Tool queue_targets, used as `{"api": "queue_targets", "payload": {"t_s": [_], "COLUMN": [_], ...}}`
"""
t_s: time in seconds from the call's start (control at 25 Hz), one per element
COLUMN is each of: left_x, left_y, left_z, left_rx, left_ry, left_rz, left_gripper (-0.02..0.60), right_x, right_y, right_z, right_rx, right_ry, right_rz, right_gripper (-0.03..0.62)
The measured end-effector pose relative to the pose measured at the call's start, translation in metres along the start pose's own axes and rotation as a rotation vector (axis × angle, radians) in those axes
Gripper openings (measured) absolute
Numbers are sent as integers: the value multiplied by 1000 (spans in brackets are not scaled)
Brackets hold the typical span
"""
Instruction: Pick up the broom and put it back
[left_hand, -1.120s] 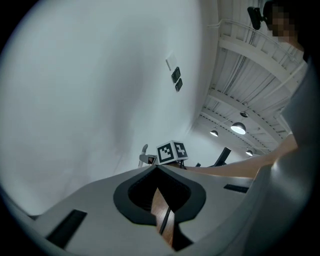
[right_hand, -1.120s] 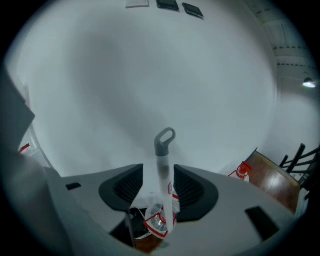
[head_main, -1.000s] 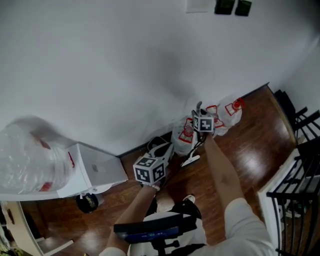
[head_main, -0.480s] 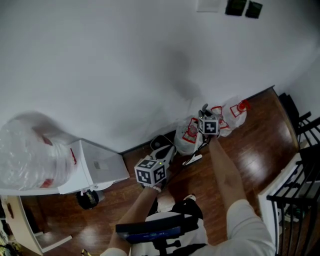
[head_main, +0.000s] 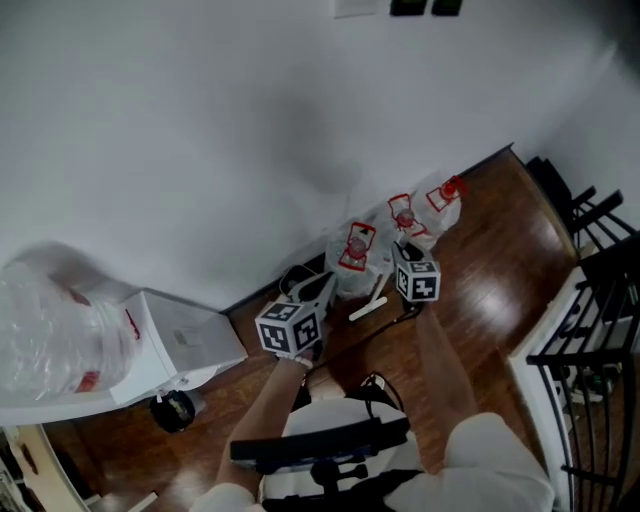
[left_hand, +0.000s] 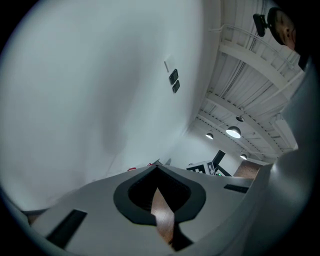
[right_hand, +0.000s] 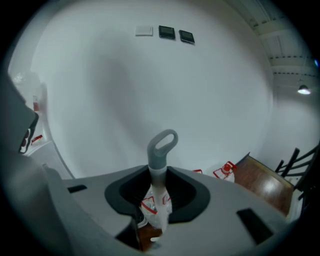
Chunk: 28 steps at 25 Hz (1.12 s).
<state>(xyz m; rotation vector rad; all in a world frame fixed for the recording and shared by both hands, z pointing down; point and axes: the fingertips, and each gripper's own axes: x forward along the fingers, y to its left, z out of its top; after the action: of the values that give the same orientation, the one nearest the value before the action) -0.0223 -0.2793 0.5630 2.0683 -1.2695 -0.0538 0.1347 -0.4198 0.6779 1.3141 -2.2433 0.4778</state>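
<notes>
Red-printed plastic bags (head_main: 352, 262) slump by the wall, contents unclear. The right gripper (right_hand: 159, 176), jaws just closed, clamps the broom (right_hand: 161, 150), its shaft standing steeply with the grey loop end up. The left gripper (left_hand: 157, 167) has its jaws together, empty.

Indoor home- or loft-type room, can't tell which. Dark wood floor (head_main: 500, 270), plain white wall (head_main: 200, 150), filled plastic bags (head_main: 355, 255) at the baseboard, black railing (head_main: 590, 330). Exposed ceiling with lamps (left_hand: 233, 132).
</notes>
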Motion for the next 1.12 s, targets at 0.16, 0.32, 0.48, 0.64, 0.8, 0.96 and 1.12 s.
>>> {"api": "queue_targets", "payload": {"t_s": [0.16,0.32,0.48,0.64,0.8,0.96,1.12], "left_x": [-1,-3,-7,-10,-13,-19,-22], "left_y": [-16,-32,-52,-67,-74,-79,-88], "left_z": [-3,-9,-6,9,30,46,47], "left_rx": [16,57,180,213,260,296,304], "left_ry": [6,30,51,20,-19,-44,-55], "left_rz": [-42,-76,-86,-98,-81,-68,-77], "left_gripper": [-14,-14,-14,-14,-14,-14,-14], "right_x": [-57,-108,-158,-209,-244,-250,-254], "right_y": [0,-5,3,14,19,28,28], "right_z": [-23,-7,47,99,127,135,131], "right_rx": [21,47,16,17,50,36,38], "right_ry": [-8,-91,-189,-289,-333,-354,-351], "right_rz": [-24,-49,-5,2,-71,-94,-109], "right_gripper": [124,124,124,124,124,124,124]}}
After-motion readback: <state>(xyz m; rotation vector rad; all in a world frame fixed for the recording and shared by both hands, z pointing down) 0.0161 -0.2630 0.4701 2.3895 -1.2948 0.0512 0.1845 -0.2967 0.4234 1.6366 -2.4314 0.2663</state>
